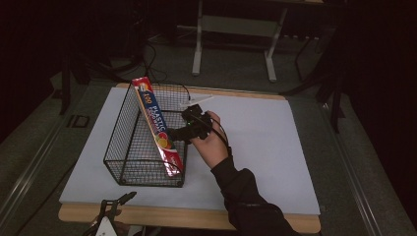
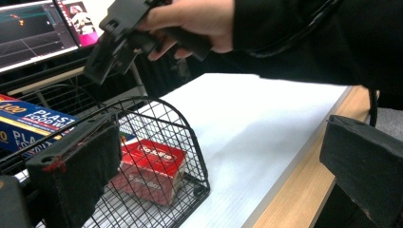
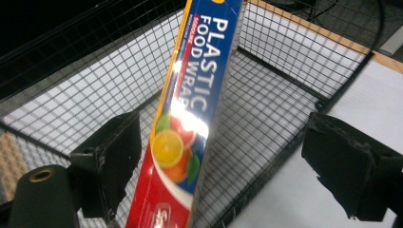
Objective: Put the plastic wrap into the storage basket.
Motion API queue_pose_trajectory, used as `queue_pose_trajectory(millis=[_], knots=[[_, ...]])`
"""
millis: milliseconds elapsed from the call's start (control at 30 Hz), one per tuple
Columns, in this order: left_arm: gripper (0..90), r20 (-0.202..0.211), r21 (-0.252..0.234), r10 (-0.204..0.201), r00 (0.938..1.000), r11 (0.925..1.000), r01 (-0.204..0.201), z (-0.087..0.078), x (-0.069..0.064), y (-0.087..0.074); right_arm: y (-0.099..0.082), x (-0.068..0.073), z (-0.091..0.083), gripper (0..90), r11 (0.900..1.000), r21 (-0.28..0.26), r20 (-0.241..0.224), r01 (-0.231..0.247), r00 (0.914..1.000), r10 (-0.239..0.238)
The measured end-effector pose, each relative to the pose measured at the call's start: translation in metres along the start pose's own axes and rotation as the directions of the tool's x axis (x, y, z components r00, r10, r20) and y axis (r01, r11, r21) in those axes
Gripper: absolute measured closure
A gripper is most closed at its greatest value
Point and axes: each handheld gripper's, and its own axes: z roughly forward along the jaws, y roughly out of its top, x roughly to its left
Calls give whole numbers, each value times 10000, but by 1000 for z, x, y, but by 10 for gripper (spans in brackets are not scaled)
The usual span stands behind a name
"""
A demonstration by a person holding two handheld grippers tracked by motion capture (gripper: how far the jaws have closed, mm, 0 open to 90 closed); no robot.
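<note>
I have the right claw [image 1: 183,129] hovering at the basket's [image 1: 123,147] right rim, its jaws spread wide with the wrap box [image 1: 158,125] standing between them but, as far as I can tell in the right gripper view, not yet touched by either pad. The wrap box [image 3: 190,114] leans inside the basket [image 3: 285,71], its lower end down in the near right corner and its upper end propped against the far rim, tilted rather than lying flat. My left claw [image 1: 115,204] waits low at the near edge of the tabletop [image 1: 275,147], also released and holding nothing; in the left gripper view its jaws frame the basket's [image 2: 190,137] near corner, where the box's red end [image 2: 149,168] sits on the mesh. The risk I judge from here: the box is glossy and long, so a pinch near one end could let it pivot or slip. A jaw could also snag the wire mesh, dragging the light basket across the tabletop. If I close off-centre, the propped upper end may slide off the rim and the box could topple.
</note>
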Motion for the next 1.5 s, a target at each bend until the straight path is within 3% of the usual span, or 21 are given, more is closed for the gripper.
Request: queue_pose_trajectory(millis=[567,767,1200,1333,1500], knots=[[7,37,82,70,10000,9999,-70,4,-1,0,-49,-26,-58,133,9989,-466,117,60,9999,-55],[7,44,118,96,9999,9999,-96,4,-1,0,-73,-32,-66,134,9983,-504,408,301,9988,-280],[7,42,161,92,9999,9998,-93,5,-1,0,-125,-38,-78,141,9975,-682,312,171,9994,-150],[7,53,185,83,10000,9998,-84,5,-2,-1,-137,-38,-81,142,9975,-570,681,428,9969,-389],[7,68,224,143,9999,9996,-145,6,-2,-1,-151,-43,-88,141,9978,-603,814,288,9964,-238]])
